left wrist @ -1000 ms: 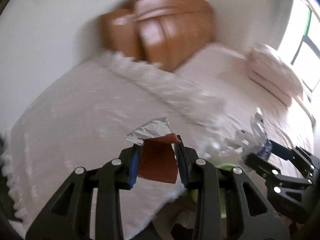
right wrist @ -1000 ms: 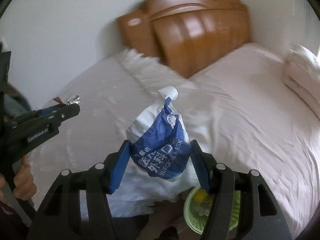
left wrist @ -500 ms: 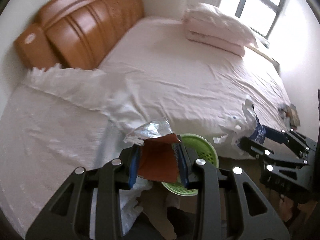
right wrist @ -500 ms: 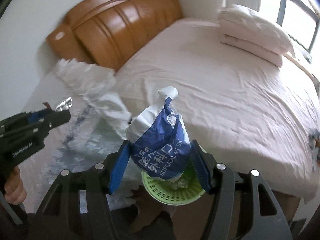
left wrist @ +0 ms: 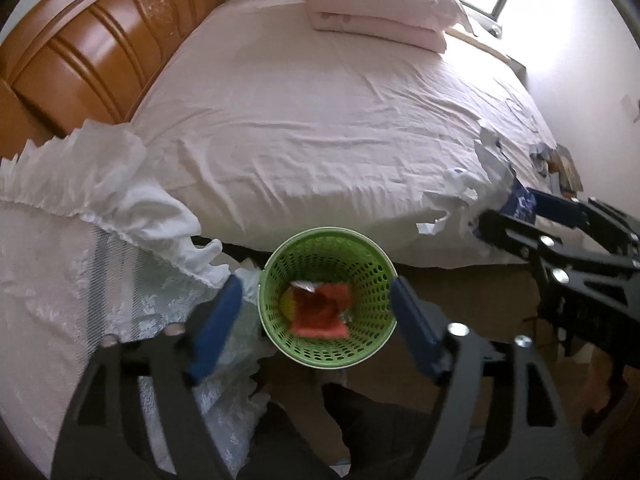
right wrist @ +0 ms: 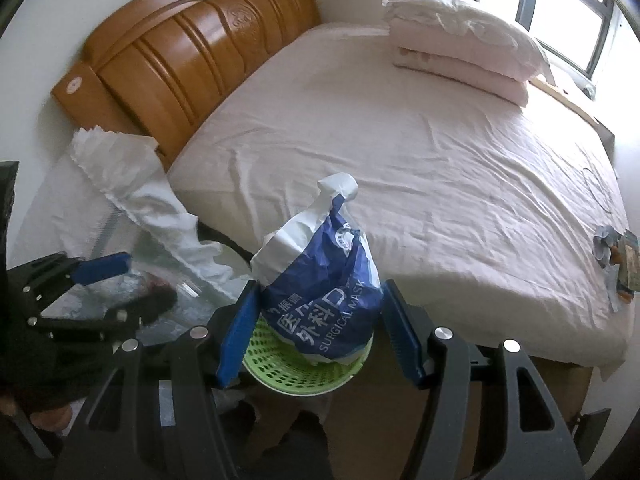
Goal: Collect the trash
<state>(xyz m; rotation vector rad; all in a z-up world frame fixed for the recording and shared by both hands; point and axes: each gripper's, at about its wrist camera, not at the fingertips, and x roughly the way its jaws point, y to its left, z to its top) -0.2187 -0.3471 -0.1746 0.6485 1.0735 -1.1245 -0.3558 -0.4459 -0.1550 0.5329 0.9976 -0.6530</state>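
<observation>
A green perforated basket (left wrist: 280, 276) stands on the floor beside the bed. A red wrapper with foil (left wrist: 320, 308) lies inside it. My left gripper (left wrist: 314, 300) is open and empty, right above the basket. My right gripper (right wrist: 320, 320) is shut on a blue and white surgical mask bag (right wrist: 320, 280) and holds it over the basket's rim (right wrist: 280, 376). In the left wrist view the right gripper (left wrist: 516, 204) is at the right with the bag (left wrist: 492, 176) in it. In the right wrist view the left gripper (right wrist: 132, 280) is at the left.
A bed with a pink sheet (left wrist: 320, 100) and a wooden headboard (right wrist: 192, 52) fills the far side. Folded bedding (right wrist: 460, 48) lies near the window. A white lace-covered surface (left wrist: 60, 248) is at the left. Some small litter (right wrist: 616, 256) lies at the bed's right edge.
My left gripper has opened and the red wrapper has dropped into the green basket. Both grippers have swung right and down over the basket. The right gripper still holds the bag.
</observation>
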